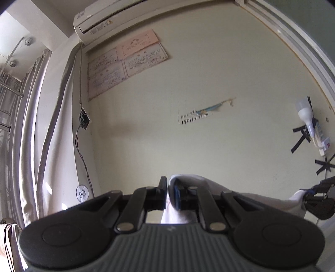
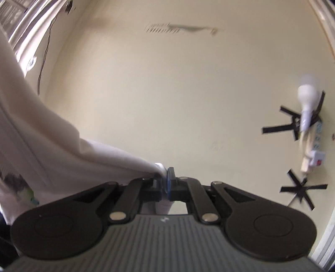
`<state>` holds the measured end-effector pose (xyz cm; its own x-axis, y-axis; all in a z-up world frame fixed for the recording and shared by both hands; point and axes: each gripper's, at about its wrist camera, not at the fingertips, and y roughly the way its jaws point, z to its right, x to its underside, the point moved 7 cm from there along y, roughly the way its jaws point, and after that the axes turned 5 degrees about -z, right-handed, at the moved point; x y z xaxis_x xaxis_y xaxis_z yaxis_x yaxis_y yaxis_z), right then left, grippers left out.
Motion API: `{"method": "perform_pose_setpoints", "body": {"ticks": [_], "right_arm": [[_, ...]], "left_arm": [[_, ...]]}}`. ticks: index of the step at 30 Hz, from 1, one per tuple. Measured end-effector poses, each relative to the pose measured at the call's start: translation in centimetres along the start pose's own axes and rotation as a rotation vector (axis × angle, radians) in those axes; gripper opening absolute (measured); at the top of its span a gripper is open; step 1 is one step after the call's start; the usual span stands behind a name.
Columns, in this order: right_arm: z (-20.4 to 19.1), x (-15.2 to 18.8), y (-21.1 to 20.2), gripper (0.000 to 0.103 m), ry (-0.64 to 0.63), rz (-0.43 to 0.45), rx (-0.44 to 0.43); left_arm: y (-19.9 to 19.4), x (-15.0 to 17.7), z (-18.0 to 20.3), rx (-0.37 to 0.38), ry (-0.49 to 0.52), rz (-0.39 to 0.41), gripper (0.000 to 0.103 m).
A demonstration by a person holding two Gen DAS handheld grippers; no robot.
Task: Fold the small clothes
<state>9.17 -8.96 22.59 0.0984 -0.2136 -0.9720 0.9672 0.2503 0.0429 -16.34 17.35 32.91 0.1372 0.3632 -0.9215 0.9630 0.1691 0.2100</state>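
Setting: a lived-in room, likely a dormitory or rented home. Evidence: a white wall-mounted air conditioner (image 1: 108,18) high on a cream painted wall (image 1: 188,83); faded pink and white printed paper notices (image 1: 125,60) pasted beneath it; pale grey full-length curtains (image 1: 31,125) beside a window; a white power strip with a bulb lamp (image 1: 312,129) fixed on with black tape crosses (image 2: 301,192).
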Motion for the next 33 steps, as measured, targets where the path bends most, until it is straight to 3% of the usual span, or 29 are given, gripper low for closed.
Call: {"method": "perform_pose_setpoints", "body": {"ticks": [4, 7, 15, 17, 21, 25, 27, 29, 33], "right_arm": [[5.3, -6.2, -5.6, 0.007, 0.03, 0.188, 0.105], [8.8, -10.0, -8.5, 0.007, 0.053, 0.28, 0.154], [14.5, -16.5, -15.5, 0.007, -0.023, 0.412, 0.275], [15.1, -16.7, -16.2, 0.007, -0.043, 0.4, 0.286], [15.5, -14.6, -15.6, 0.007, -0.145, 0.325, 0.343], [17.1, -8.4, -9.7, 0.007, -0.195, 0.12, 0.387], [18.3, -4.1, -6.7, 0.007, -0.232, 0.027, 0.434], [19.7, -0.7, -4.7, 0.007, -0.254, -0.038, 0.479], [23.1, 2.8, -3.4, 0.007, -0.217, -0.127, 0.533]], "left_arm": [[-2.4, -4.1, 0.2, 0.053, -0.067, 0.085, 0.007], [-3.4, -6.5, 0.6, 0.101, -0.103, 0.118, 0.007], [-4.6, -10.2, 1.1, 0.133, -0.195, 0.231, 0.006], [-4.1, -10.5, 1.8, 0.205, -0.228, 0.225, 0.006], [-1.1, -7.9, 6.4, 0.311, -0.213, 0.131, 0.006], [1.6, -1.7, 12.7, 0.467, -0.193, -0.077, 0.012], [1.9, 2.5, 16.4, 0.544, -0.173, -0.195, 0.022], [1.5, 7.1, 20.0, 0.624, -0.154, -0.307, 0.053], [-1.0, 14.2, 26.3, 0.791, -0.073, -0.414, 0.075]]}}
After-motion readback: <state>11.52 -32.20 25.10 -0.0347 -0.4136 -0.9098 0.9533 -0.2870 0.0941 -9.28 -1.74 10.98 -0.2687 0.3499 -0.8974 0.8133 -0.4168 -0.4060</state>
